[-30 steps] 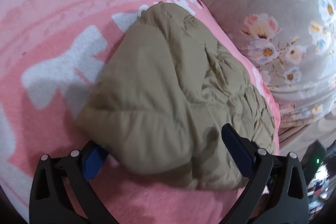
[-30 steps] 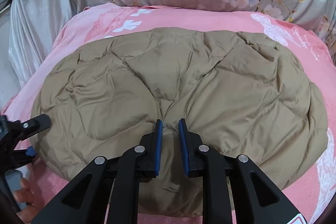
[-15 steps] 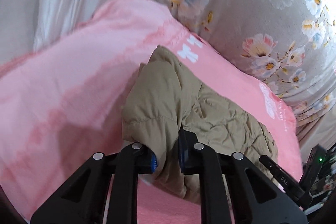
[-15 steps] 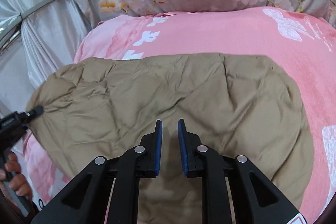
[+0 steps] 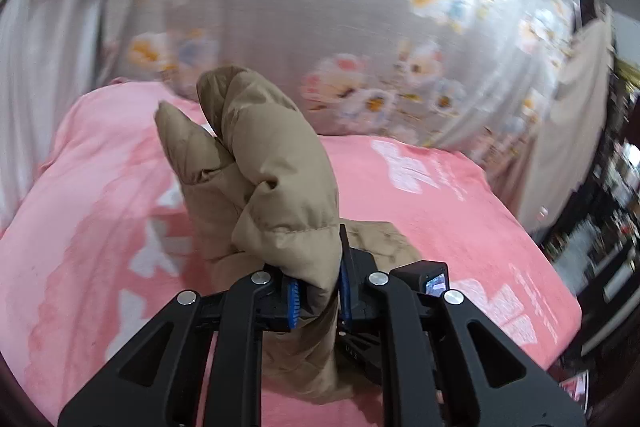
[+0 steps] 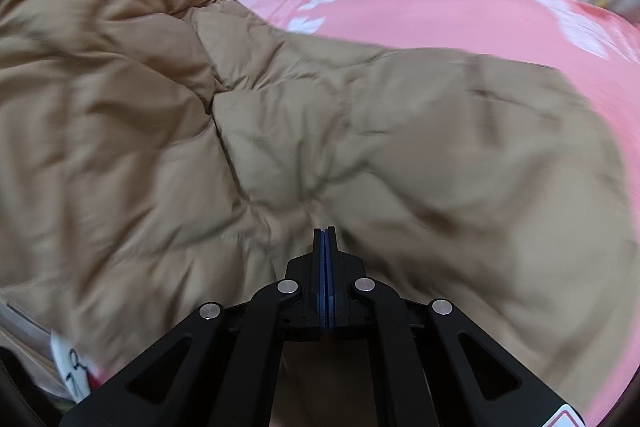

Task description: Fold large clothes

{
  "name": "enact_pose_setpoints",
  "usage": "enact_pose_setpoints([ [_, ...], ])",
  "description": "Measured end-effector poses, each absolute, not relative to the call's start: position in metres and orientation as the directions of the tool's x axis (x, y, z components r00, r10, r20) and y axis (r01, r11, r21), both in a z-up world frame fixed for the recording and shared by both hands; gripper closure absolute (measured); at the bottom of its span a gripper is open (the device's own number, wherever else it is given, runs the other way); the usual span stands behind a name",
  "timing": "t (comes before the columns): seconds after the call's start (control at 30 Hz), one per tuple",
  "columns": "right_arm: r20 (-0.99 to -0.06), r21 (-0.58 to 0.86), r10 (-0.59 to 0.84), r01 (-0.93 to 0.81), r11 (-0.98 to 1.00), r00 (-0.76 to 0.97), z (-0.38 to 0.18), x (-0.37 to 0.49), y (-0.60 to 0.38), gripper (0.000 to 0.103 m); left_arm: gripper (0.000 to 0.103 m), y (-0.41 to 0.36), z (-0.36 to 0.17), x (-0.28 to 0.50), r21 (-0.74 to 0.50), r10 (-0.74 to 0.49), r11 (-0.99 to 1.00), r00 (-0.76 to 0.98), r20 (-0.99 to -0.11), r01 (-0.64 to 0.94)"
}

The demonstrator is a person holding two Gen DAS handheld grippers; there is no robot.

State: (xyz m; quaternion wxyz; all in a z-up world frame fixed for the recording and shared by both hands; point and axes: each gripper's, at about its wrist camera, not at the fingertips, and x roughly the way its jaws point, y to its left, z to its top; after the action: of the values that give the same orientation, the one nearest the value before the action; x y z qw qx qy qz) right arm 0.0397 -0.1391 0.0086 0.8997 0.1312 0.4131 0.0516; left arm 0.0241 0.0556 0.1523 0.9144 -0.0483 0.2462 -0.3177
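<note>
A tan quilted puffer jacket point(image 5: 272, 167) lies on the bed's pink blanket point(image 5: 440, 207). My left gripper point(image 5: 318, 287) is shut on a thick fold of it and holds that fold up above the bed, with puffy sections standing over the jaws. Black parts of the other gripper point(image 5: 424, 279) show close behind my left fingers. In the right wrist view the jacket point(image 6: 160, 147) fills most of the frame, its left part raised and blurred. My right gripper point(image 6: 325, 233) has its blue pads pressed together at the jacket's surface, and creases in the fabric run into the tips.
A grey floral cloth point(image 5: 320, 27) hangs behind the bed. Dark, cluttered shelves point(image 5: 608, 227) stand off the bed's right edge. Bare pink blanket point(image 6: 440, 23) stretches beyond the jacket. A white paper tag point(image 6: 74, 367) shows at the lower left of the right wrist view.
My left gripper went from open around the jacket's edge to shut on it, then rose and rolled, lifting the fold. My right gripper's jaws closed fully on the jacket.
</note>
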Motion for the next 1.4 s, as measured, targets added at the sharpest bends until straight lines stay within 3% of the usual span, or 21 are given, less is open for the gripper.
enact_pose_setpoints([
  [0.17, -0.764, 0.166, 0.022, 0.163, 0.973, 0.645, 0.030, -0.025, -0.193, 0.100, 0.089, -0.010, 0.143, 0.018, -0.234, -0.660, 0.736, 0.595, -0.458, 0.636],
  [0.4, -0.768, 0.103, -0.121, 0.307, 0.946, 0.629, 0.048, -0.093, -0.244, 0.099, 0.089, -0.082, 0.090, 0.020, -0.264, -0.627, 0.737, 0.484, -0.610, 0.622],
  [0.77, -0.743, 0.095, -0.130, 0.297, 0.950, 0.656, 0.067, -0.130, -0.251, 0.099, 0.089, -0.137, 0.019, 0.008, -0.189, -0.509, 0.777, 0.423, -0.750, 0.600],
  [1.27, -0.756, 0.151, -0.088, 0.304, 0.941, 0.649, 0.054, -0.134, -0.256, 0.098, 0.089, -0.166, -0.010, -0.009, -0.059, -0.400, 0.799, 0.456, -0.795, 0.599],
  [1.33, -0.756, 0.159, -0.084, 0.306, 0.939, 0.650, 0.054, -0.133, -0.258, 0.096, 0.084, -0.163, 0.000, -0.016, -0.063, -0.406, 0.796, 0.454, -0.793, 0.602],
  [1.4, -0.750, 0.159, -0.094, 0.316, 0.935, 0.654, 0.057, -0.132, -0.261, 0.092, 0.060, -0.155, 0.018, -0.021, -0.118, -0.462, 0.778, 0.435, -0.773, 0.617],
])
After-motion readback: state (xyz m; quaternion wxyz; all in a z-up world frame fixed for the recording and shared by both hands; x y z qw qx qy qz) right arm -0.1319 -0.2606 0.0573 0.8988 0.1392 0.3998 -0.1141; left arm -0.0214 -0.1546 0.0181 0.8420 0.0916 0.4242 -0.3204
